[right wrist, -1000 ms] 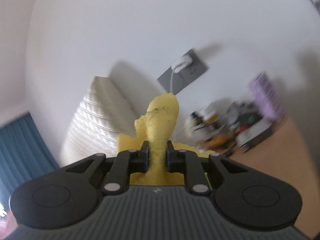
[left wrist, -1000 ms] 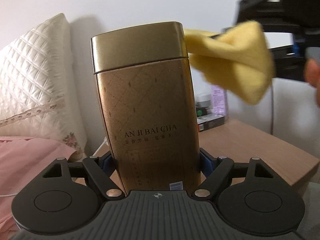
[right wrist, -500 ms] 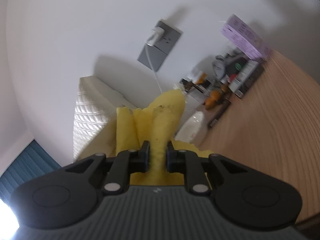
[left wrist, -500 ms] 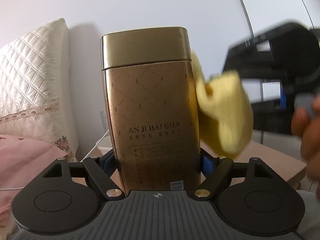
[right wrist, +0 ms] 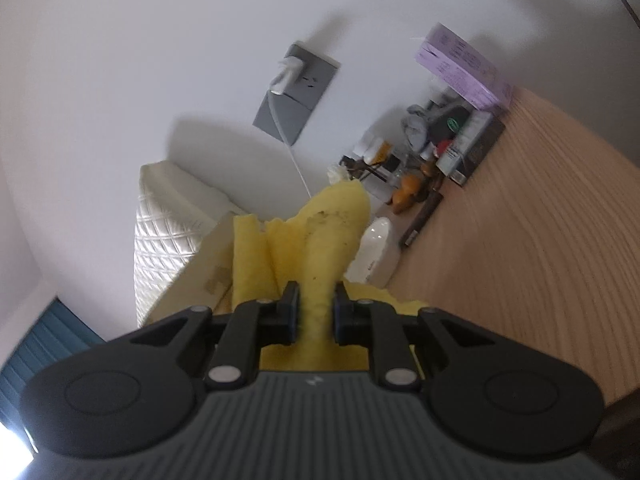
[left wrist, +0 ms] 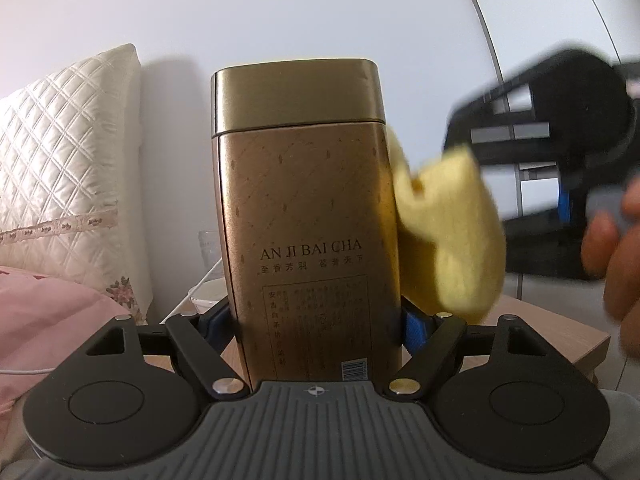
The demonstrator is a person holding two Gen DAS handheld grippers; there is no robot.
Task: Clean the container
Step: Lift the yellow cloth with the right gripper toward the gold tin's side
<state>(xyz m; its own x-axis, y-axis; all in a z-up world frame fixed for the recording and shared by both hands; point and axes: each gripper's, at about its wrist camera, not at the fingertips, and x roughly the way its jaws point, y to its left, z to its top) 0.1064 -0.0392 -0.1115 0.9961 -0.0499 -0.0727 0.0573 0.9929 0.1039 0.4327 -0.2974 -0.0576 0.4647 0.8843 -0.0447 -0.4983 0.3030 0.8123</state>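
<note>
Tall gold rectangular tea tin (left wrist: 308,240) with lid, held upright; yellow cloth (left wrist: 448,236) against its side.

Left gripper (left wrist: 316,324): blue-padded jaws clamped on the tin's lower sides, above a light wooden bedside table (left wrist: 560,332). Right gripper (right wrist: 316,312): jaws narrow, pinching the soft yellow cleaning cloth, which touches the tin's right face below the lid. Behind: cream quilted pillow (left wrist: 64,168), pink bedding (left wrist: 52,316), grey wall socket (right wrist: 296,92), purple box (right wrist: 460,64) among small clutter.
</note>
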